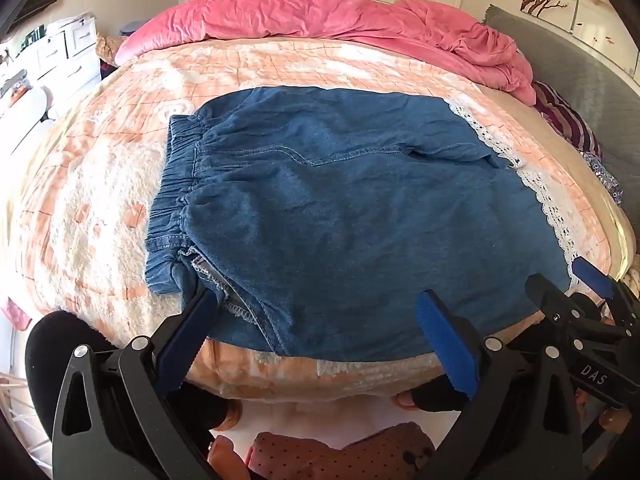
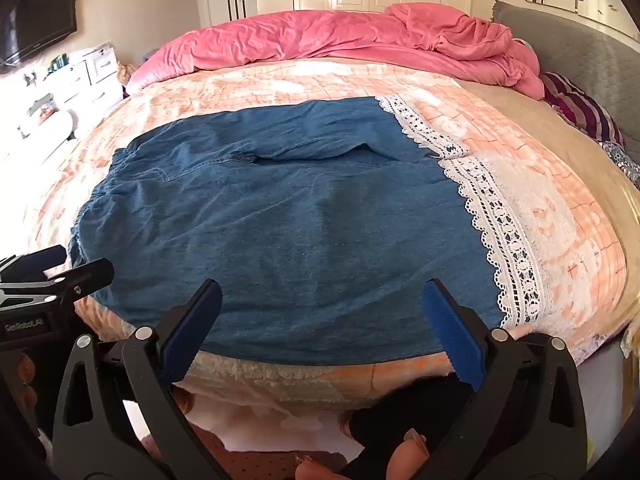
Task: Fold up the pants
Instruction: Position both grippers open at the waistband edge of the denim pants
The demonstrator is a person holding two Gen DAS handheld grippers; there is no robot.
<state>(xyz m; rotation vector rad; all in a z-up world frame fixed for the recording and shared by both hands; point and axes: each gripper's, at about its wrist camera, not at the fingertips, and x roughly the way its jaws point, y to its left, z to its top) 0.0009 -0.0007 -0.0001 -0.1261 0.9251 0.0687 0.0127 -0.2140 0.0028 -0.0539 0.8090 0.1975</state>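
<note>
The blue denim pants [image 1: 340, 208] lay spread flat on the peach-and-white blanket [image 1: 92, 216] covering the bed, with the gathered waistband [image 1: 172, 200] toward the left and the white lace hem [image 2: 504, 232] toward the right. Their near edge ran close along the near edge of the bed, almost at the drop-off.

The left gripper [image 1: 320, 312] hung over that near edge with its jaws spread wide and nothing between them; its left finger [image 1: 188, 328] sat just beside the waistband corner, where a seam was turned up (whether it touched the cloth could not be told). The right gripper [image 2: 322, 300] also stood wide open and empty, above the near edge of the pants closer to the lace hem.

Bare blanket lay open to the left of the waistband, to the right of the lace, and beyond the far edge of the pants up to a rumpled pink duvet [image 1: 320, 16] along the far side. A grey headboard [image 2: 580, 44] bounded the right side.
</note>
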